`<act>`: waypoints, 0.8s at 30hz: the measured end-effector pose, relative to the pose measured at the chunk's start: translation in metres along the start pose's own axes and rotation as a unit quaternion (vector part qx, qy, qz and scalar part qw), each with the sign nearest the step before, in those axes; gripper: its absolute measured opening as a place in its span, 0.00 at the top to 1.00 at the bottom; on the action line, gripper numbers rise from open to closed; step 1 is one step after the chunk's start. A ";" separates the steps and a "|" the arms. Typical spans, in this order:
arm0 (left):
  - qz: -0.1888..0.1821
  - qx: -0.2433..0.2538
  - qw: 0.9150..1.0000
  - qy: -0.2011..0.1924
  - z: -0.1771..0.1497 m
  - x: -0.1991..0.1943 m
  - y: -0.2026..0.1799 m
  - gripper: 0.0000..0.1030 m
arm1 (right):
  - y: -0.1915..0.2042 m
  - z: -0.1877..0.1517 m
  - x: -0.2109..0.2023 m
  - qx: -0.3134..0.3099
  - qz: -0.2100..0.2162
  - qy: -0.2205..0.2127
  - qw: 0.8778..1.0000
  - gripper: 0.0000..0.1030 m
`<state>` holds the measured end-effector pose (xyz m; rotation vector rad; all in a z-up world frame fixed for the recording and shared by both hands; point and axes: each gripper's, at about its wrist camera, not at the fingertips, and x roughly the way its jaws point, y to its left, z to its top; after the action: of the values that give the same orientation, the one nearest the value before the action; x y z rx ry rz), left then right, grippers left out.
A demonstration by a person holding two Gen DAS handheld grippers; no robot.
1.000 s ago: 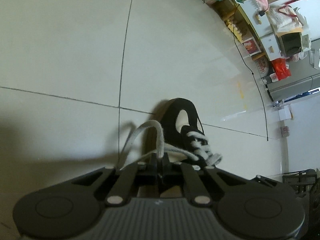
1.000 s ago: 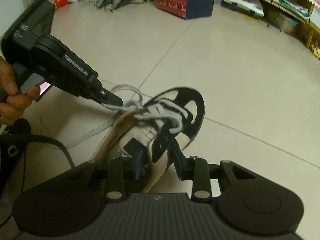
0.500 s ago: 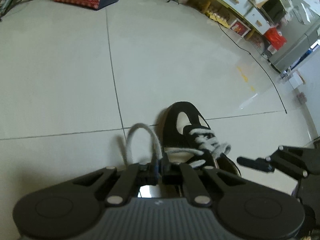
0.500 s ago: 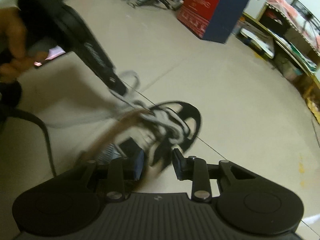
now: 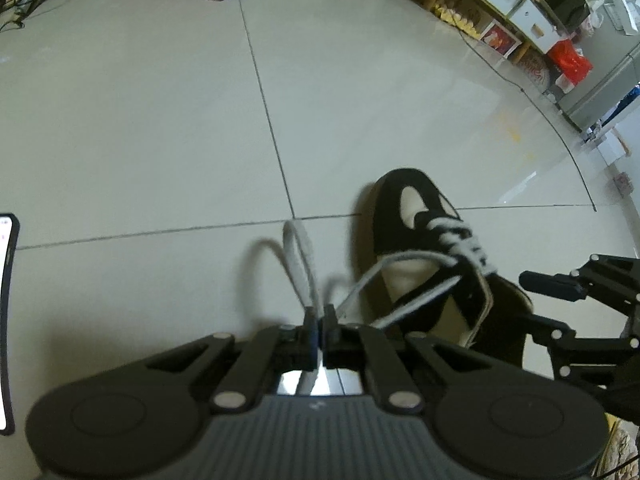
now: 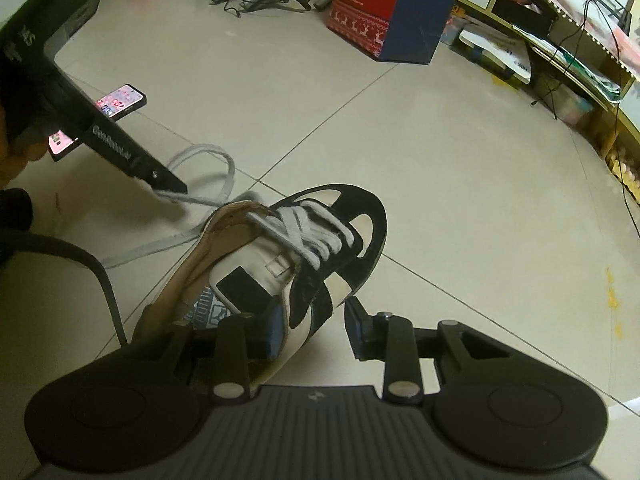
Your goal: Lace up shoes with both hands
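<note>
A black and white shoe [image 6: 304, 252] lies on the tiled floor, also seen as the shoe [image 5: 416, 248] in the left wrist view. Its white lace [image 5: 298, 256] loops out from the top eyelets. My left gripper [image 5: 319, 318] is shut on that lace, and the left gripper [image 6: 172, 186] holds it taut a short way left of the shoe's collar. The lace loop [image 6: 216, 160] curls beyond the tip. My right gripper [image 6: 310, 330] straddles the shoe's side wall. One finger is inside the opening, and a gap shows at the outer finger. The right gripper [image 5: 528, 300] sits at the heel end.
Two lit phones [image 6: 120, 102] lie on the floor to the left, and a phone [image 5: 6, 312] shows at the left edge. A Christmas box [image 6: 384, 4] stands at the back. Low shelves [image 6: 560, 52] line the right. A black cable [image 6: 100, 272] curves near the heel. A hand [image 6: 16, 152] holds the left tool.
The left gripper has drawn the lace away from the shoe's tongue toward the left and rolled. The right gripper has stayed astride the shoe's side.
</note>
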<state>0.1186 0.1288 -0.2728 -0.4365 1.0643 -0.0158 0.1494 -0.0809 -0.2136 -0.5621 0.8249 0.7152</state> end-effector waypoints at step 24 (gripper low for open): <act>-0.045 -0.051 0.997 0.034 0.001 -0.001 0.010 0.65 | 0.054 0.023 0.011 -0.270 0.070 0.041 0.960 0.70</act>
<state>0.1165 0.1386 -0.2749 -0.5790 1.1157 -0.0582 0.1244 -0.0262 -0.2190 -1.0362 0.7497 1.0633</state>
